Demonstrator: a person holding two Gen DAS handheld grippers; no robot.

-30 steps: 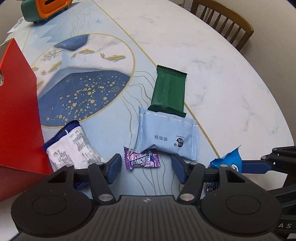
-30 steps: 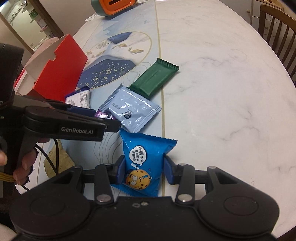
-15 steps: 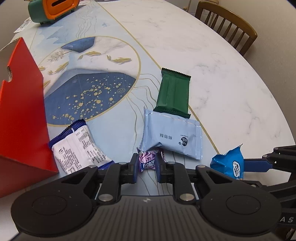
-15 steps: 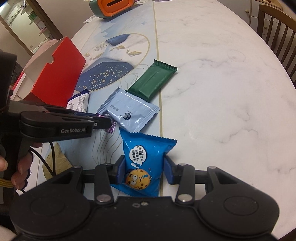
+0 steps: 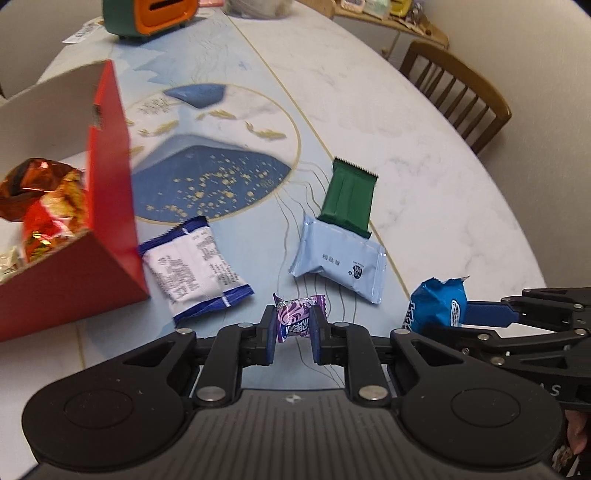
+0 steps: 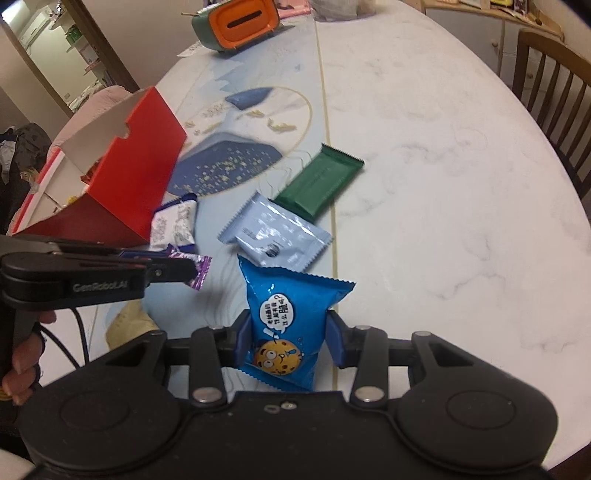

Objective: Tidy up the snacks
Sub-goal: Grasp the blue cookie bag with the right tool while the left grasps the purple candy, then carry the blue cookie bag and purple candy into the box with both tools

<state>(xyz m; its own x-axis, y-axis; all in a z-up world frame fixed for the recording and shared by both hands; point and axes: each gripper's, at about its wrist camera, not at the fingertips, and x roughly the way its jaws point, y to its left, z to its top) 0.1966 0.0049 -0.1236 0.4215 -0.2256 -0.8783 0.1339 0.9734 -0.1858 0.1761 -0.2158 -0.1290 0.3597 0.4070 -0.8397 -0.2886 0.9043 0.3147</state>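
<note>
My left gripper [image 5: 293,326] is shut on a small purple candy [image 5: 297,314] and holds it above the table; the candy also shows in the right wrist view [image 6: 199,271]. My right gripper [image 6: 288,336] is shut on a blue cookie packet [image 6: 286,325], seen at the right in the left wrist view [image 5: 436,306]. On the table lie a white-and-blue packet [image 5: 194,264], a light blue packet [image 5: 340,258] and a green bar [image 5: 349,197]. An open red box [image 5: 107,206] stands at the left with wrapped snacks [image 5: 44,199] inside.
An orange-and-green tissue box [image 6: 236,22] stands at the table's far end. A wooden chair [image 5: 458,92] is beyond the right edge. The table [image 6: 443,166] is marble with a blue-and-gold pattern on its left half.
My left gripper closed on the purple candy and lifted it, moving up and back so the red box's inside came into view. The right gripper kept hold of the blue packet.
</note>
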